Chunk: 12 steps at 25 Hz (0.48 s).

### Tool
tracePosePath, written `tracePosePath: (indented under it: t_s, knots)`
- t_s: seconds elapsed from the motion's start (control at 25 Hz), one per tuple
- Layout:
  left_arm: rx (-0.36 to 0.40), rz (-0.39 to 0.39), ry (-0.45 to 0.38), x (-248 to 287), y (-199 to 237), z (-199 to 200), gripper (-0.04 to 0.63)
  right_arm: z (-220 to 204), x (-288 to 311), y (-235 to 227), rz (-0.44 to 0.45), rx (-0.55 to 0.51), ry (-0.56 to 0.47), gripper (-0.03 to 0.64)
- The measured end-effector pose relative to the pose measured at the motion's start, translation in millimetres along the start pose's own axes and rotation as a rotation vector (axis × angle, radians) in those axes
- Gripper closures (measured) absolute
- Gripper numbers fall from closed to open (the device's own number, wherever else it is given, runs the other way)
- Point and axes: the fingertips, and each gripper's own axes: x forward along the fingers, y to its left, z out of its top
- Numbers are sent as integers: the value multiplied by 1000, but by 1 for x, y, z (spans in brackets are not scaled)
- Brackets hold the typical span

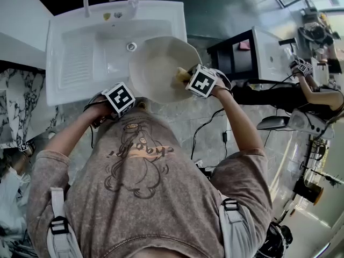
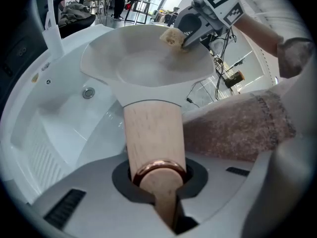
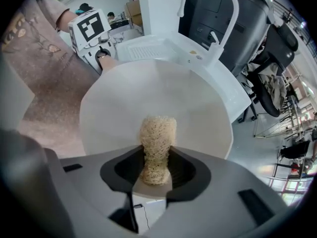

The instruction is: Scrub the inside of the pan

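Observation:
A cream pan (image 1: 161, 66) is held over the front right of the white sink (image 1: 75, 63). My left gripper (image 1: 119, 99) is shut on its wooden handle (image 2: 152, 135), which has a copper ring near the end. The pan's bowl (image 2: 143, 58) tilts away from that gripper. My right gripper (image 1: 200, 81) is shut on a beige loofah scrubber (image 3: 157, 145), whose tip rests against the pan's inner wall (image 3: 153, 98) near the right rim. In the left gripper view the scrubber (image 2: 171, 36) shows at the pan's far rim with the right gripper (image 2: 195, 26) behind it.
A white faucet (image 3: 210, 14) rises at the sink's back edge, and a drain (image 1: 131, 47) lies beside the pan. A ribbed washboard (image 1: 78, 63) fills the sink's left half. A dark cabinet with a white top (image 1: 258, 52) stands to the right; cables run on the floor.

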Motion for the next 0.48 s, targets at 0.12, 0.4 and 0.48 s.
tracePosePath:
  t_s: [0.12, 0.4, 0.48]
  knots:
    - [0, -5, -2, 1, -1, 0, 551, 10, 3, 11, 10, -57, -8, 462]
    - [-2, -9, 1, 0, 0, 0, 551, 25, 16, 38, 47, -171, 12, 462]
    - [-4, -12, 0, 1, -1, 0, 551, 31, 18, 48, 80, -176, -2, 462]
